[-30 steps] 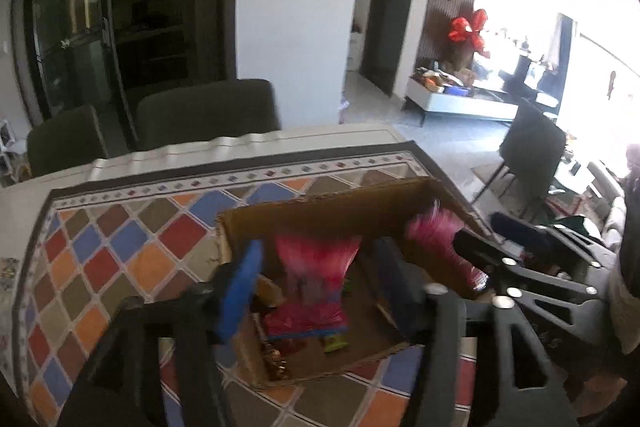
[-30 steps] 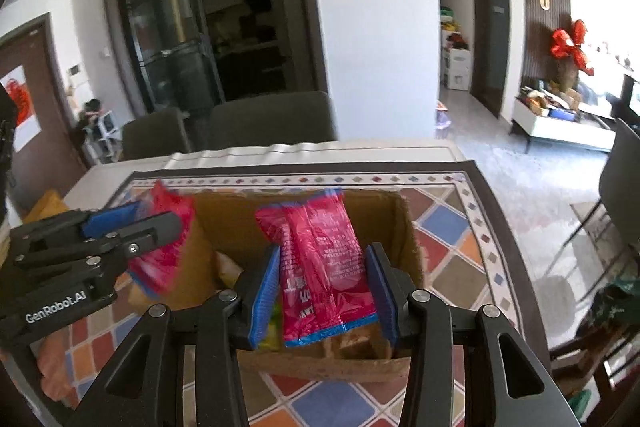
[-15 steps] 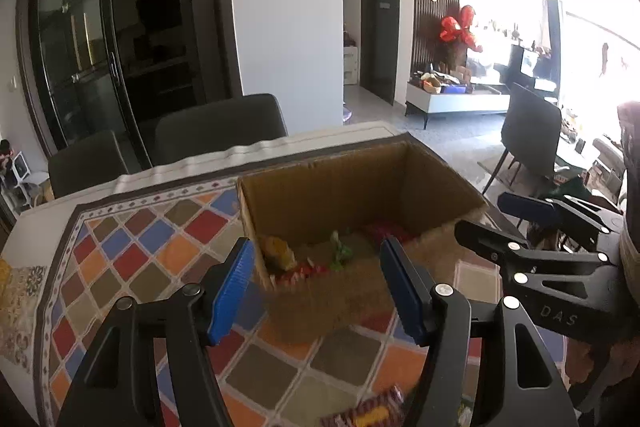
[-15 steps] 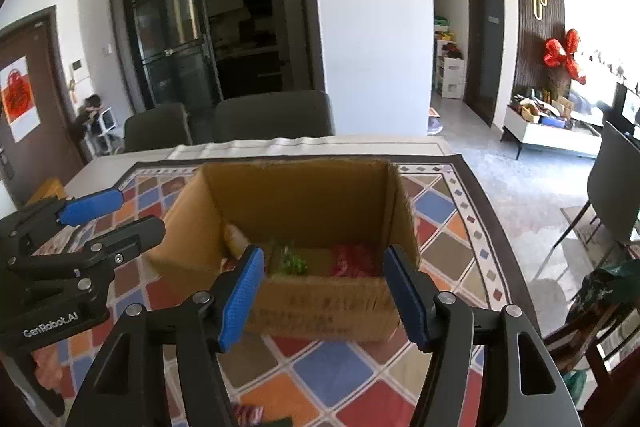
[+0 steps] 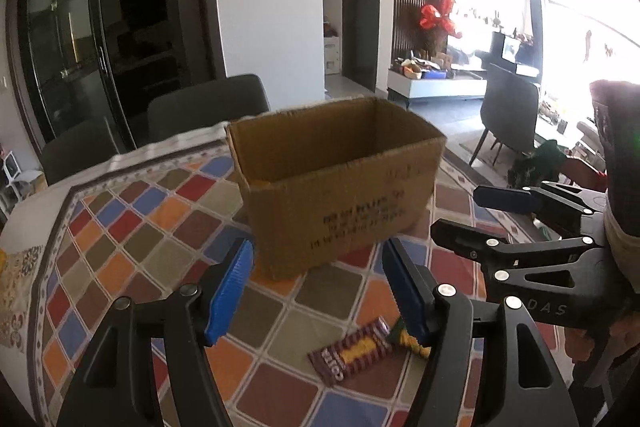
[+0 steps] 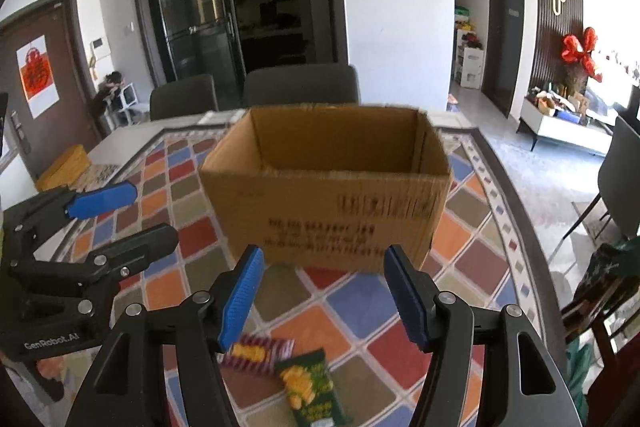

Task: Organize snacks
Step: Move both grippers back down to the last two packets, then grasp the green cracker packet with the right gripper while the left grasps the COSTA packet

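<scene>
An open cardboard box (image 5: 340, 183) stands on the patterned tablecloth (image 5: 120, 227); it also shows in the right wrist view (image 6: 328, 195). Its inside is hidden from here. A brown striped snack packet (image 5: 352, 351) lies on the cloth in front of the box, and shows in the right wrist view (image 6: 256, 351). A green snack packet (image 6: 312, 387) lies beside it; its end (image 5: 408, 341) peeks out by my left finger. My left gripper (image 5: 320, 291) is open and empty above the packets. My right gripper (image 6: 324, 299) is open and empty, to the right of the left one.
Dark chairs (image 6: 300, 87) stand at the table's far side. A yellow object (image 6: 64, 167) sits at the table's far left. Another chair (image 5: 508, 115) stands on the floor to the right. The table edge runs along the right (image 6: 532, 227).
Both grippers let go of pink snack packets into the box, opened, and drew back and down. Two packets on the cloth have come into view.
</scene>
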{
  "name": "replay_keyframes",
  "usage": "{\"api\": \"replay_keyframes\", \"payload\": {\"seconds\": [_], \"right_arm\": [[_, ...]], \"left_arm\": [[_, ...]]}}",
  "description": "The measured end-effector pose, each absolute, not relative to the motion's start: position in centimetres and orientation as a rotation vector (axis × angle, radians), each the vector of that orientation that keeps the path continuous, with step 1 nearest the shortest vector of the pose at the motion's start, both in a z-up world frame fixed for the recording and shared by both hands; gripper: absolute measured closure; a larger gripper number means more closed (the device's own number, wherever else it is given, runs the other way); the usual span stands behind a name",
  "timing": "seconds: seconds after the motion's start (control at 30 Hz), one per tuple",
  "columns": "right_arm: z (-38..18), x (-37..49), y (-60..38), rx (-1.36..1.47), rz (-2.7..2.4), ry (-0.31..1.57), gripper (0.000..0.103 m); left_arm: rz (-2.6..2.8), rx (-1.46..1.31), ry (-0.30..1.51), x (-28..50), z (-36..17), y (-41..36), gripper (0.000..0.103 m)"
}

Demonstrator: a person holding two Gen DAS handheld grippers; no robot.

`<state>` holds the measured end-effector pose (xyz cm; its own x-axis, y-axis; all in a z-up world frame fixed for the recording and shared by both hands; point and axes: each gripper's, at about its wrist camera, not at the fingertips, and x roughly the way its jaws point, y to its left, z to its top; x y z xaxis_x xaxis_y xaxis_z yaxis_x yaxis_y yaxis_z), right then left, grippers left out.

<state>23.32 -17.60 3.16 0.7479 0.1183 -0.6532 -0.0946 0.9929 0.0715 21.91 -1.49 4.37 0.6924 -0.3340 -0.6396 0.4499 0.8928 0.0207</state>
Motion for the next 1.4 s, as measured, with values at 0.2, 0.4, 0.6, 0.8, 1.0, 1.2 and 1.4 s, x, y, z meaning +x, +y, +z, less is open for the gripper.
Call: {"api": "replay_keyframes", "payload": {"seconds": [0.2,0.4,0.6,0.8,1.0,1.2,1.4], "right_arm": [[1.0,21.9,-17.0,0.027,0.122,0.781,0.04],[-1.5,20.4,-16.4,0.041,0.124,0.858,0.04],[-3.9,19.8,-15.8,0.034,0.136,0.939,0.04],[-6.2,19.8,-15.1,-0.002,0.126,1.013,0.04],[-7.8,20.2,-14.7,-0.023,0.124,1.069,0.04],[-9.0,20.5,-14.9,-0.028,0.112,1.107,0.04],[-9.9,20.8,-15.3,-0.011,0.106,1.135,0.04]], "left_arm": [[-0.47,0.208,0.723,20.4,2.4,-1.5,0.036],[-0.502,0.246,0.771,19.5,0.4,-1.6,0.036],[-0.557,0.287,0.833,19.3,-1.9,-1.7,0.036],[-0.647,0.357,0.909,19.8,-4.4,-2.1,0.036],[-0.714,0.441,0.961,21.0,-6.4,-3.1,0.036],[-0.774,0.502,0.989,21.8,-7.6,-4.3,0.036],[-0.835,0.524,1.028,22.8,-8.7,-5.1,0.036]]}}
